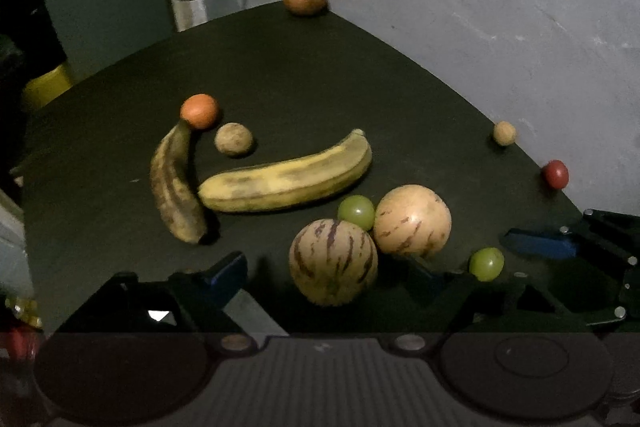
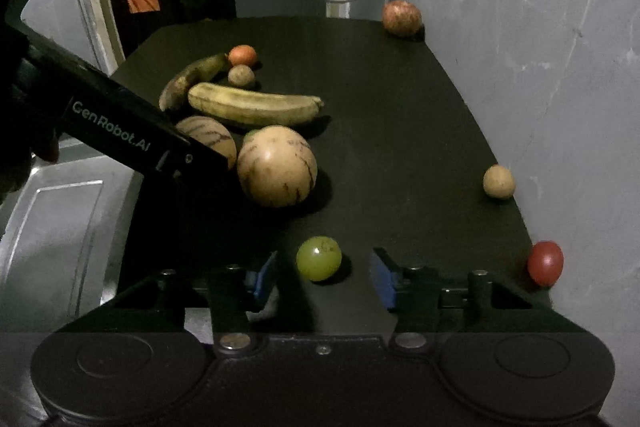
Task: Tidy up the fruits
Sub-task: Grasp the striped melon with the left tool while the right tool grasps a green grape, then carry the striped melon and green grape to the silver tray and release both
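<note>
The left gripper [image 1: 332, 277] straddles a striped melon [image 1: 333, 262] on the desk [image 1: 320, 67], fingers apart and not pressing. The right gripper [image 2: 324, 275] stands open around a green grape [image 2: 319, 258], clear of both blue pads.

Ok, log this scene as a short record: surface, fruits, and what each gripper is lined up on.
surface: dark table against a grey wall
bananas: two, tips close together
striped melons: two, side by side
left gripper: open, fingers either side of the nearer melon
right gripper: open, green grape between its fingers, untouched
edge fruit: red tomato
</note>
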Demonstrator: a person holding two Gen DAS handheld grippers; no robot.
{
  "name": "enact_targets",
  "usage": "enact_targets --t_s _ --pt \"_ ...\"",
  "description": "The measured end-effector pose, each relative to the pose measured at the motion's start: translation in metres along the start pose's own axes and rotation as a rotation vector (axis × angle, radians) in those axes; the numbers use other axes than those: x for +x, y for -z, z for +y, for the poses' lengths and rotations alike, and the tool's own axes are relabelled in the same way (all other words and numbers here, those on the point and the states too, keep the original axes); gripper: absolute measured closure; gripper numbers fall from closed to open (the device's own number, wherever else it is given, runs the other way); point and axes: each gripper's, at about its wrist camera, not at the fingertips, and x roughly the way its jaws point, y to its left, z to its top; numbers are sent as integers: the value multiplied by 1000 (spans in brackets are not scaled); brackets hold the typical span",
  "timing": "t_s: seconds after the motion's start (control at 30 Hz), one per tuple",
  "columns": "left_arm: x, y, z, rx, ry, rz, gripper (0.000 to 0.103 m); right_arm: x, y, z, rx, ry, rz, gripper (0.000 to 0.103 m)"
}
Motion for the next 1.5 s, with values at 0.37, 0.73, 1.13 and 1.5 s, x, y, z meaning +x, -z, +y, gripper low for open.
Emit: enact_targets --t_s 0.37,0.73,1.13,1.5 --pt "11 -4 2 48 48 -3 42 2 1 6 -7 3 -21 68" --pt "13 -1 4 21 79 17 48 -6 0 6 31 16 -28 78" --pt "-38 32 27 -190 107 -69 48 -43 -13 42 -9 -72 -97 78" --pt "-82 87 93 -412 -34 -107 48 -22 -29 114 -167 -168 -75 78"
